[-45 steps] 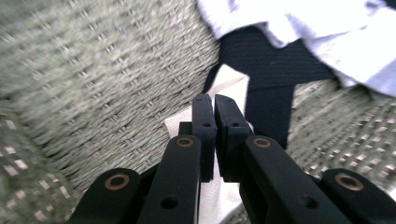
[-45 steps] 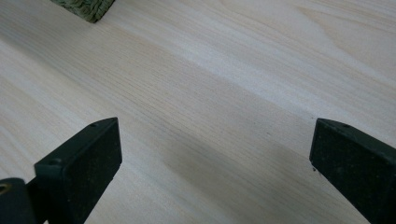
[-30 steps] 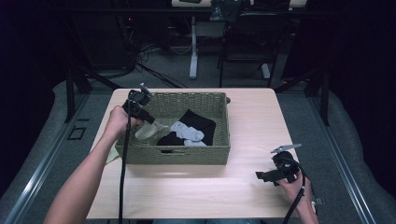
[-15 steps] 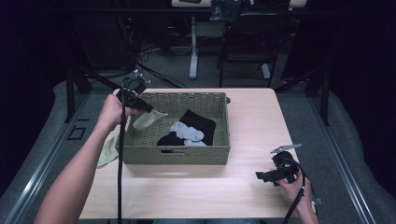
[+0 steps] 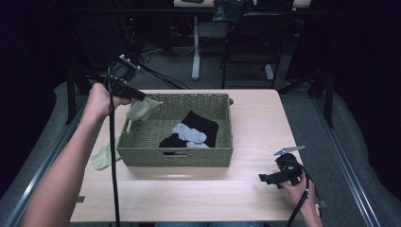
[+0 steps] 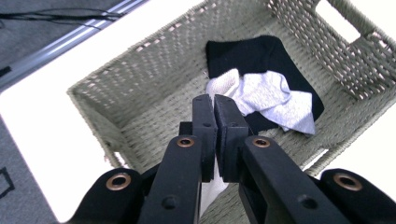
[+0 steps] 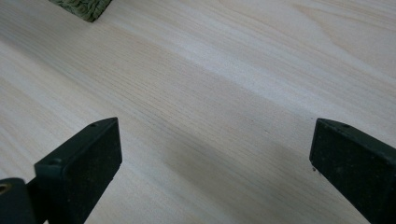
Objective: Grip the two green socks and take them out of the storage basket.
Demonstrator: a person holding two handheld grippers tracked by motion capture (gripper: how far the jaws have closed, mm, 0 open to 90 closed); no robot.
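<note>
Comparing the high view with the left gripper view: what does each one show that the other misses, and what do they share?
High view alone: the right gripper with jaws open, resting low over the bare table, a second pale green sock lying on the table left of the basket, and the forearms. Left gripper view alone: the left gripper jaws pressed together on the pale sock, seen close. Both share the woven basket with the black sock and grey sock inside it.

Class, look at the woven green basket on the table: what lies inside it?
Inside the woven green basket lies a black garment with a light grey sock on top. Whatever lies beneath the black garment is covered.
</note>
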